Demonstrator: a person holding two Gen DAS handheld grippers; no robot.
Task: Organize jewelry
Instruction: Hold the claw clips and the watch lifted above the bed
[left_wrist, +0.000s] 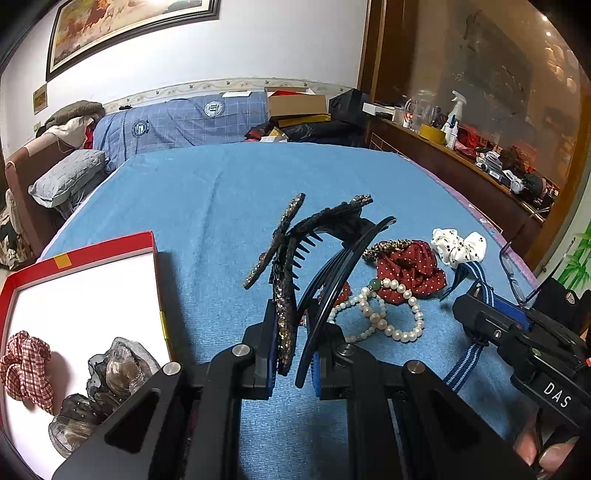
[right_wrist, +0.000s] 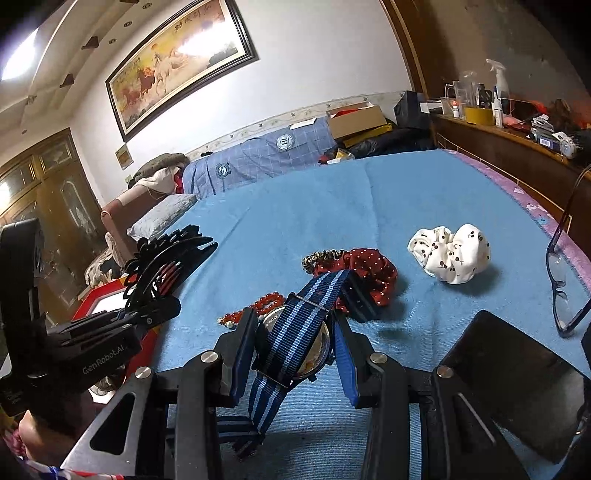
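**A:** Over the blue bedspread (left_wrist: 207, 206), both hands are loaded. The left gripper (left_wrist: 291, 354) is clamped on a black hair claw (left_wrist: 314, 254) with a beaded bow, held up just right of the red box (left_wrist: 110, 243). The right gripper (right_wrist: 295, 343) is closed on a watch (right_wrist: 295, 339) by its case, its blue striped strap (right_wrist: 317, 295) dangling above and below.

**B:** What worries you?

**A:** The claw is pinched low, near its hinge end, and most of it stands above the pads; I'd guess a quick tilt toward the box could lever it loose. The loose strap could snag the red dotted scrunchie (right_wrist: 373, 269) or drag the red beads (right_wrist: 266, 302) lying just ahead.

**B:** And the box?

**A:** It already holds a checked scrunchie (left_wrist: 26, 365) and a grey gauzy hair piece (left_wrist: 107, 384). Dropping the claw on them may tangle its teeth.

**B:** The surroundings?

**A:** It's a bed, soft, so things settle rather than slide. A pearl bracelet (left_wrist: 380, 314) and a white spotted scrunchie (left_wrist: 458, 245) remain on it, and eyeglasses (right_wrist: 561, 280) sit at its right edge. Behind are a framed painting (right_wrist: 177, 62) and a cluttered wooden shelf (right_wrist: 517, 147).
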